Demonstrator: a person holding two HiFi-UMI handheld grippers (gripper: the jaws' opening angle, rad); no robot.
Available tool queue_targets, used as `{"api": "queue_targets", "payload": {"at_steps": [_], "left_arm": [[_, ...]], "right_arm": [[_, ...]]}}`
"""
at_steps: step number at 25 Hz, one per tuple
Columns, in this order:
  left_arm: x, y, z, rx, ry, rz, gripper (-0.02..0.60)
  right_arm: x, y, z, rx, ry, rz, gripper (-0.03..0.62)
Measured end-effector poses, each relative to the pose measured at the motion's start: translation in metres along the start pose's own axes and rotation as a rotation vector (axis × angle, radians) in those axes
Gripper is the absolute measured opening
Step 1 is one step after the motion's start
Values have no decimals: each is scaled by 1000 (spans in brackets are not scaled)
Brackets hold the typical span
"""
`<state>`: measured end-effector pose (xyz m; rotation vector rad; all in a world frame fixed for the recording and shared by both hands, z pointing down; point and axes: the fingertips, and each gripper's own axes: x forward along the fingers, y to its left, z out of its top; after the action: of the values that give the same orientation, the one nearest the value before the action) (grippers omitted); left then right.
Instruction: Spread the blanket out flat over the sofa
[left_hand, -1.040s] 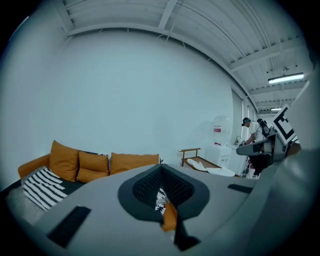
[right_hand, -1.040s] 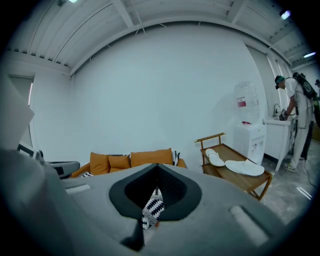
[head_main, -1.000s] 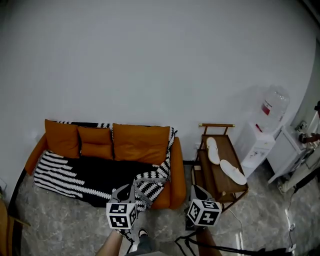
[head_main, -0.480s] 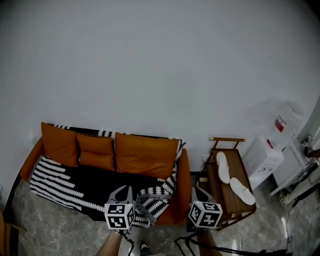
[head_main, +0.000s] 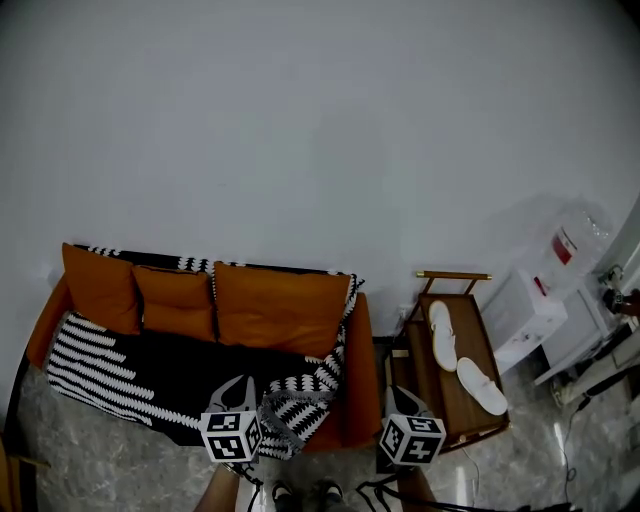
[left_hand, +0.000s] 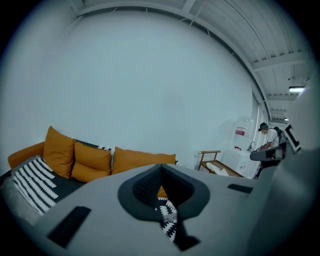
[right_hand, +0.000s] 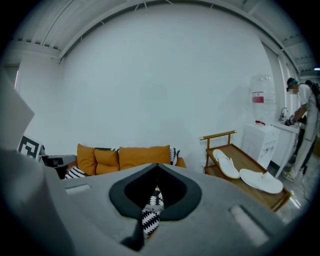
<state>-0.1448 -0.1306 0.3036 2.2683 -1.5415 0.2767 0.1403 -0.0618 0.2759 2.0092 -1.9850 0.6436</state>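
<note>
The orange sofa (head_main: 366, 380) stands against the white wall with three orange cushions (head_main: 280, 305). A black-and-white patterned blanket (head_main: 150, 370) covers its seat. The blanket's right end is bunched and folded and hangs over the front near the right arm (head_main: 300, 405); a strip runs up over the backrest. My left gripper (head_main: 238, 384) hovers just left of that bunch, its jaws shut with nothing between them. My right gripper (head_main: 400, 398) is beyond the sofa's right arm, also shut and empty. Both gripper views (left_hand: 161, 166) (right_hand: 157, 165) look toward the sofa's right end.
A wooden trolley (head_main: 425, 360) with two white slippers (head_main: 462, 362) stands right of the sofa. A water dispenser (head_main: 548, 300) and white furniture are further right. A person (right_hand: 305, 125) stands at a counter at the far right. The floor is grey marble.
The sofa has drawn a little closer and shifted left in the head view. Both grippers have moved along with the view, staying shut. The blanket lies as before.
</note>
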Motion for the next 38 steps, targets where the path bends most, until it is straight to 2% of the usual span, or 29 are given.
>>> {"api": "queue_targets", "payload": {"at_steps": [9,17,27,38], "left_arm": [[14,-24,-16,-4,49,9,3],[25,-39,-35,27,99,8,3],[43,-34,-96,-37,155,47,3],[61,0,-186,-97,232,93,3]], "right_arm": [[27,-21,19,-49,-1,18,5],[54,-23,2,-47,32,61,5],[92,-17,-56,-48,109,104,5],[140,-2,-149,-42,211,145,5]]}}
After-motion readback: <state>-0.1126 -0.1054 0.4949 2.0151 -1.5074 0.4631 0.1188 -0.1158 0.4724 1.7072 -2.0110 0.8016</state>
